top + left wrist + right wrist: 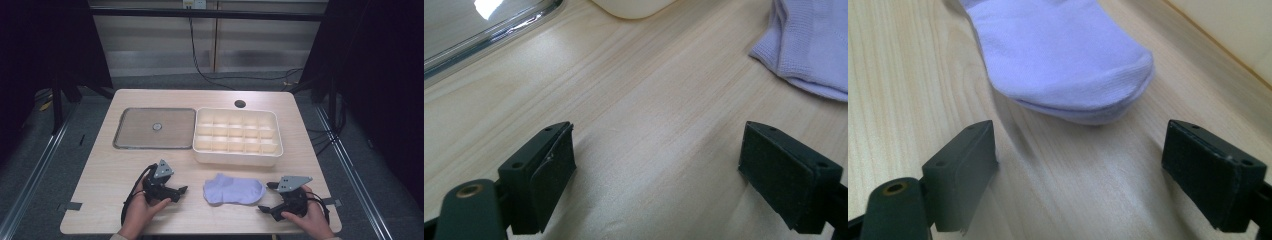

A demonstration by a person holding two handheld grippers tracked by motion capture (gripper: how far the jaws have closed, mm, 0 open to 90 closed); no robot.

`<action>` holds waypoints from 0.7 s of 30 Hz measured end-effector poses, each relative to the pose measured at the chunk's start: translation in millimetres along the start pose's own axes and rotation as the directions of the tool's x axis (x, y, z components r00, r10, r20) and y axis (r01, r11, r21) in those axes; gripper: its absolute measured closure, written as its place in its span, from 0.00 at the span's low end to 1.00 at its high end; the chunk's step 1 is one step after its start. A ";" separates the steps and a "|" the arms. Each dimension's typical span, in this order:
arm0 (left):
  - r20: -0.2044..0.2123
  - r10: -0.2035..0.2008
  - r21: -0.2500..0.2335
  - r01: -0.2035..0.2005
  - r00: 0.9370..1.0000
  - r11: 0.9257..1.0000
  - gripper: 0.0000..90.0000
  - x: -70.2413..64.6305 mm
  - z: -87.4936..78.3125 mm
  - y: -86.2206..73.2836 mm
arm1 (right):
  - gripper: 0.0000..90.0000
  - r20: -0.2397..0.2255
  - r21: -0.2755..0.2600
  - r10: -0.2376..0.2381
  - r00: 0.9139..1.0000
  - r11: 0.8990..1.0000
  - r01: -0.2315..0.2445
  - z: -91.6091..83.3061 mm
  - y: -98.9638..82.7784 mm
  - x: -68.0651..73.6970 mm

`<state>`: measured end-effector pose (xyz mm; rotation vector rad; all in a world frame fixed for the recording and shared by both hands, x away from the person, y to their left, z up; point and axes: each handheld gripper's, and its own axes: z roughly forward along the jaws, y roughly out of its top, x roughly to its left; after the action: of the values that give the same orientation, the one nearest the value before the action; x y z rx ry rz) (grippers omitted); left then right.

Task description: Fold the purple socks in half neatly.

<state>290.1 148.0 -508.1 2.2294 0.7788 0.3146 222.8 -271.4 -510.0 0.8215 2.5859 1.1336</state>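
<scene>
A pale lilac sock [233, 189] lies flat on the wooden table [110, 170] near its front edge, between my two grippers. My left gripper [182, 190] rests on the table left of the sock, open, its jaws wide apart with bare wood between them [656, 160]; the sock's edge [809, 45] shows at upper right there. My right gripper [266, 197] sits to the sock's right, open and pointing at it. In the right gripper view the sock's rounded end [1073, 65] lies just beyond the gripper [1080, 160], not touching the jaws.
A white compartment box [237, 136] with several empty cells stands behind the sock. Left of it lies a flat metal-rimmed tray [155, 128] holding a small round object [157, 127]. A round cable hole [240, 104] is at the table's far edge.
</scene>
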 end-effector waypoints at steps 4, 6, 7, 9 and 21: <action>0.000 0.000 0.000 0.000 1.000 1.000 0.16 0.1 0.0 0.0 | 0.15 -0.002 -0.001 -0.001 1.000 1.000 0.001 -0.1 0.0 -0.5; 0.000 0.000 0.000 0.000 1.000 1.000 0.16 0.1 0.0 0.0 | 0.15 -0.002 -0.001 -0.001 1.000 1.000 0.001 -0.1 0.0 -0.5; 0.000 0.001 0.000 -0.001 1.000 1.000 0.16 0.1 0.0 0.0 | 0.15 -0.001 -0.001 -0.001 1.000 1.000 0.001 -0.1 0.0 -0.4; 0.000 0.001 0.000 -0.001 1.000 1.000 0.16 0.1 0.0 0.0 | 0.15 -0.001 0.000 -0.001 1.000 1.000 0.001 -0.1 -0.1 -0.3; -0.005 -0.010 -0.003 0.010 1.000 1.000 0.17 -1.2 -1.0 -0.8 | 0.17 0.021 0.024 0.014 1.000 1.000 -0.014 -1.7 2.0 -1.2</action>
<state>288.4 148.4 -508.0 2.2223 0.7913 0.3165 224.0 -272.0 -507.4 0.8531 2.5854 1.0941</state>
